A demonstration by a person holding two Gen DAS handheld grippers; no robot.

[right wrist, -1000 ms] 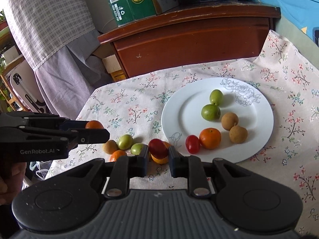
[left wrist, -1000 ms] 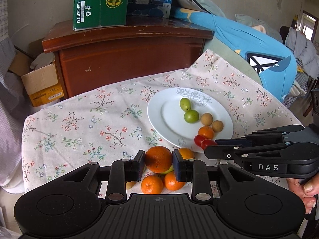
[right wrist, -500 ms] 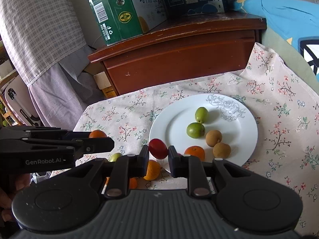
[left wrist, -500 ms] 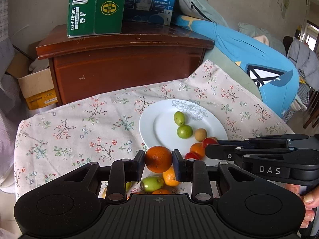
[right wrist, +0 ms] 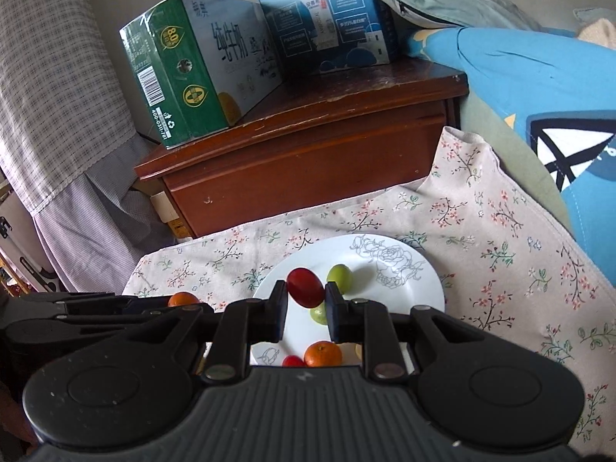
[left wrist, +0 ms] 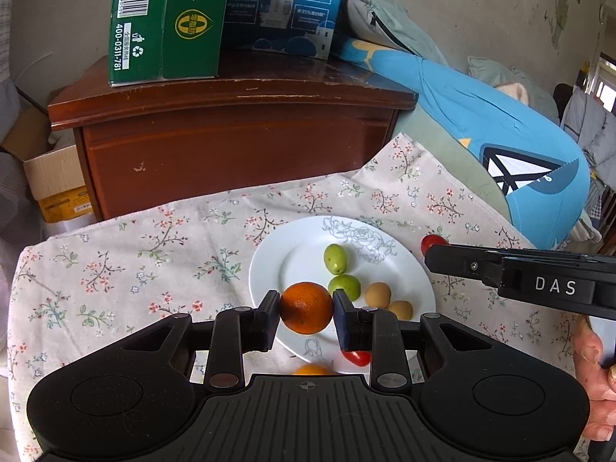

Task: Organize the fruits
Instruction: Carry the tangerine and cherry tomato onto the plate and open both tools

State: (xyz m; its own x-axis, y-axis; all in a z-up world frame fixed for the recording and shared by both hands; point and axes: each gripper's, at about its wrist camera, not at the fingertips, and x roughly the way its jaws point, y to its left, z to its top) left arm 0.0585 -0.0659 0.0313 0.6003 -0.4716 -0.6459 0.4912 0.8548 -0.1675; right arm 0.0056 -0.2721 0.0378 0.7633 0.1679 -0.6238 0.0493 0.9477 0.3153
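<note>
Right wrist view: my right tool (right wrist: pixel 306 300) pinches an oval red tomato (right wrist: pixel 305 287), long axis tilted; left tool (left wrist: pixel 307 313) grips an orange (left wrist: pixel 306 308), above the plate (left wrist: pixel 285 265) on the floral-clothed table (left wrist: pixel 154 246) beside a wooden cabinet (left wrist: pixel 231 134).

1. The green carton (left wrist: pixel 165 23) on the cabinet bears "400-0311-781" down one edge beside a barcode and a recycling sign; in the right wrist view its face shows "80" in a round badge and large Chinese characters.
2. The blue carton (right wrist: pixel 327 11) beside it carries Chinese lettering and "35%".
3. The right gripper (left wrist: pixel 431 246), seen from the side, is marked "DAS".
</note>
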